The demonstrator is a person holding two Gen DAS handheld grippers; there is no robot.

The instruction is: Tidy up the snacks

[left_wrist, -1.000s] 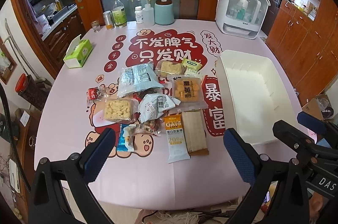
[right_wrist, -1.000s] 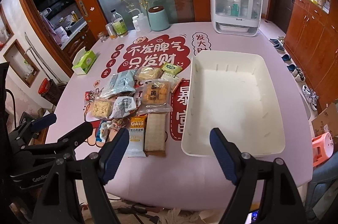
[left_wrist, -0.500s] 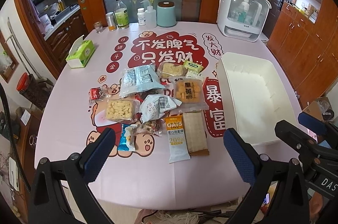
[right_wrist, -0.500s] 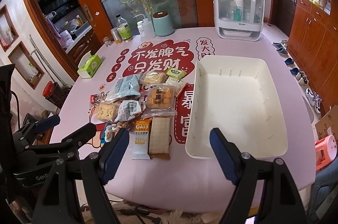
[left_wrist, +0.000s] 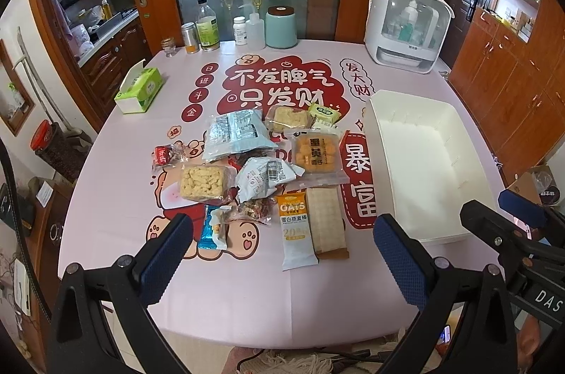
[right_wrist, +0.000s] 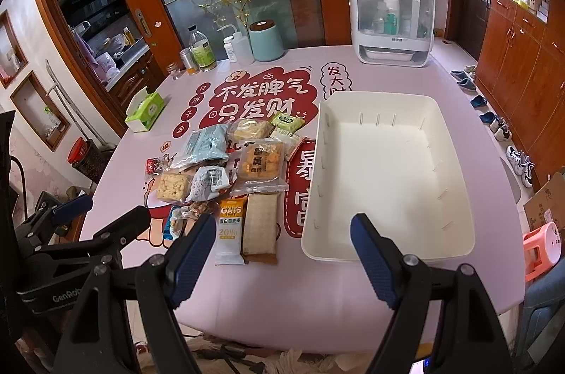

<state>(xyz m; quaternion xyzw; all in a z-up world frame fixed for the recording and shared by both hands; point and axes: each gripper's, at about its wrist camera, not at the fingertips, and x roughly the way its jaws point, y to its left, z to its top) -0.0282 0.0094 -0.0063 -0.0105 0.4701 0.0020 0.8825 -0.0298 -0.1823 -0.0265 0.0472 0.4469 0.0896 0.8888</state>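
Several packaged snacks lie in a loose pile on the pink table: an OATS bar, a brown wafer pack, an orange biscuit pack, a grey-blue bag and a puffed-rice pack. An empty white bin stands to their right. My left gripper is open and empty above the near table edge before the pile. My right gripper is open and empty, between pile and bin.
A green tissue box sits at the left edge. Bottles and a teal canister line the far edge, with a white dispenser cabinet at the far right. Wooden cabinets and shoes lie beyond the table's right side.
Both grippers have drawn back and up slightly, so the table looks a bit farther off. The snacks and bin have not moved. Both stay open.
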